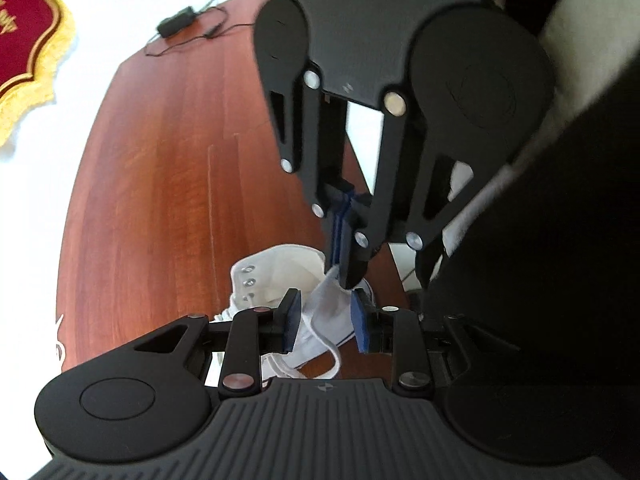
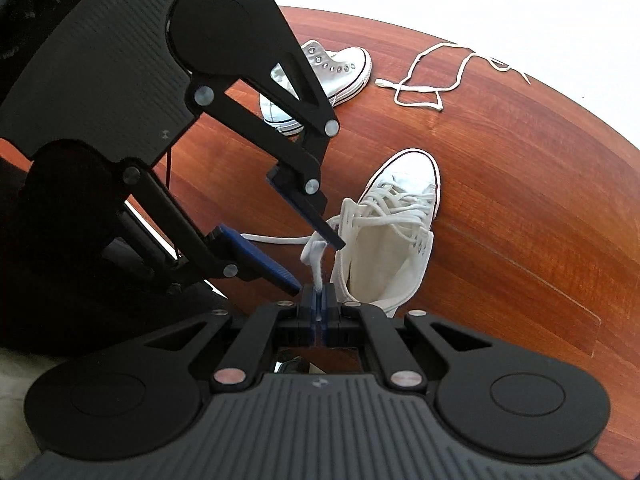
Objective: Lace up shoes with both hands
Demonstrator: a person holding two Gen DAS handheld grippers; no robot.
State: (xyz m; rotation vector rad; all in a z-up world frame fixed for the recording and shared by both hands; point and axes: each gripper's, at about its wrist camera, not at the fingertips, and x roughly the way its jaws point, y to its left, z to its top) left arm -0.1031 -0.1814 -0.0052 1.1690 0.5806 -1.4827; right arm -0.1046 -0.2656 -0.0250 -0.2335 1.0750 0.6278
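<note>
Right tongs [image 2: 319, 300] clenched on the lace [image 2: 316, 258] — left tongs [image 1: 325, 316] released, shoe [image 1: 272, 280] half hidden.

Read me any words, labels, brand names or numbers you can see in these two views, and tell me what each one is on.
No text here can be read.
Red banner with gold fringe: gold marks at its edge, cut off and too blurred to read.
Left gripper and right gripper: each body carries only a small round emblem, no letters.
Laced shoe, other shoe: no label legible.
</note>
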